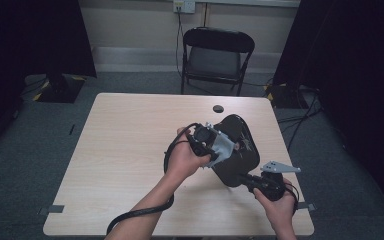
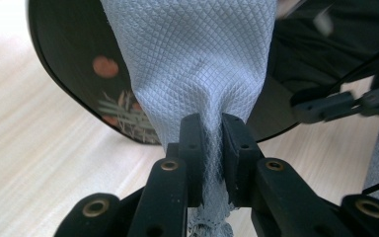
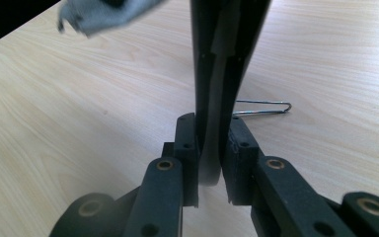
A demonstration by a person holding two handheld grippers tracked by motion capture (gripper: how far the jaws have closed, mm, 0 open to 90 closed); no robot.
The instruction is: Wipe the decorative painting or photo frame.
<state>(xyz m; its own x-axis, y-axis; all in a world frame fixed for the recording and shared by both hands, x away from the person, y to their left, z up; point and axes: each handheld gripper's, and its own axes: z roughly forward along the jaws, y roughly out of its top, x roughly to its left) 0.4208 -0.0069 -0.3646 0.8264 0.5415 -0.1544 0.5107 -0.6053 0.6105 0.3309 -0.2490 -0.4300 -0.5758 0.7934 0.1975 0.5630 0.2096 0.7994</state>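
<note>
There is one black tray (image 1: 240, 150) with small painted flowers and leaves on it. It is tipped up above the right part of the one pale wooden tabletop (image 1: 125, 165). There is one grey cloth (image 2: 192, 64) with a tiny diamond pattern.

There are two tongs, one in each hand. The left tongs (image 2: 211, 148) are pinched tight on the grey cloth, and the cloth lies against the tray's dark face. In the high view the left tongs (image 1: 215, 142) sit right on top of the tray.

The right tongs (image 3: 211, 148) are pinched tight on the tray's thin edge, which stands up straight between the two black jaws. In the high view the right tongs (image 1: 247, 179) hold the tray at its near end.

One thin bent wire (image 3: 261, 108) lies flat on the tabletop behind the tray. One black folding chair (image 1: 217, 57) stands past the far side of the tabletop.
</note>
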